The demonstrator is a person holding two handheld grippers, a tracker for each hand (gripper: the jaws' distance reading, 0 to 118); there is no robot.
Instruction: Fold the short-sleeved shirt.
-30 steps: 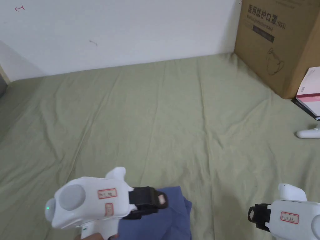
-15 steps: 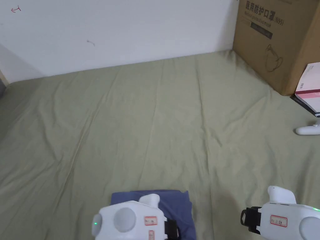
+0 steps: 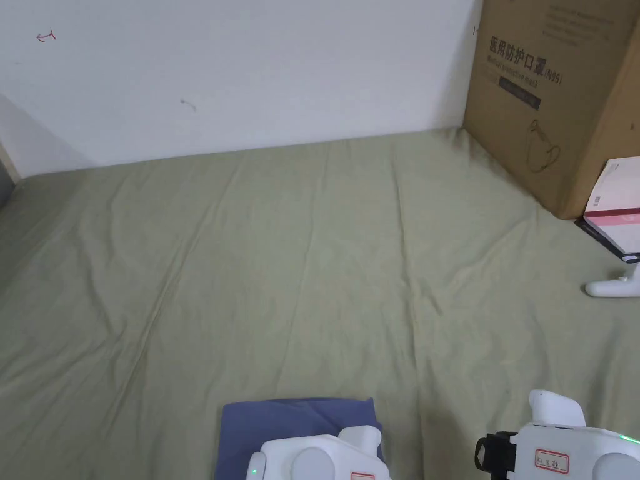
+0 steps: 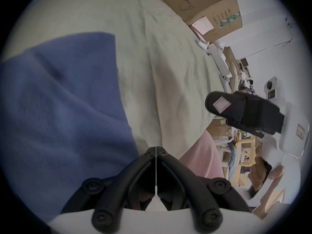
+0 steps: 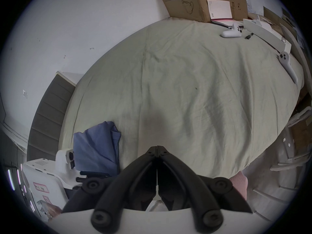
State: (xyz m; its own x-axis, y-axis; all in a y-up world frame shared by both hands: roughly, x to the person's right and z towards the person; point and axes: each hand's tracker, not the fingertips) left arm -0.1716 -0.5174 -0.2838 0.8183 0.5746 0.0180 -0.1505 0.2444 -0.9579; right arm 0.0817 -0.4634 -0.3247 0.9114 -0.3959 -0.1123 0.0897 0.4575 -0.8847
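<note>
The blue short-sleeved shirt (image 3: 294, 422) lies folded into a small rectangle near the front edge of the green sheet (image 3: 312, 250). In the left gripper view the shirt (image 4: 59, 102) lies flat to the left of my left gripper (image 4: 156, 149), which is shut with nothing between its jaws, just off the cloth. My right gripper (image 5: 157, 148) is also shut and holds nothing. It hovers over bare sheet to the right of the shirt (image 5: 96, 144). In the head view the right gripper (image 3: 484, 453) sits at the bottom right, apart from the shirt.
A large cardboard box (image 3: 556, 94) stands at the back right against the white wall. In front of it lie a pink-and-white box (image 3: 619, 206) and a white controller (image 3: 612, 287). A second controller (image 5: 287, 65) lies at the bed's right edge.
My left gripper, which was at the shirt's edge a second ago, has drawn back toward the person. The shirt now lies flat and squared. The right gripper shifted slightly left.
</note>
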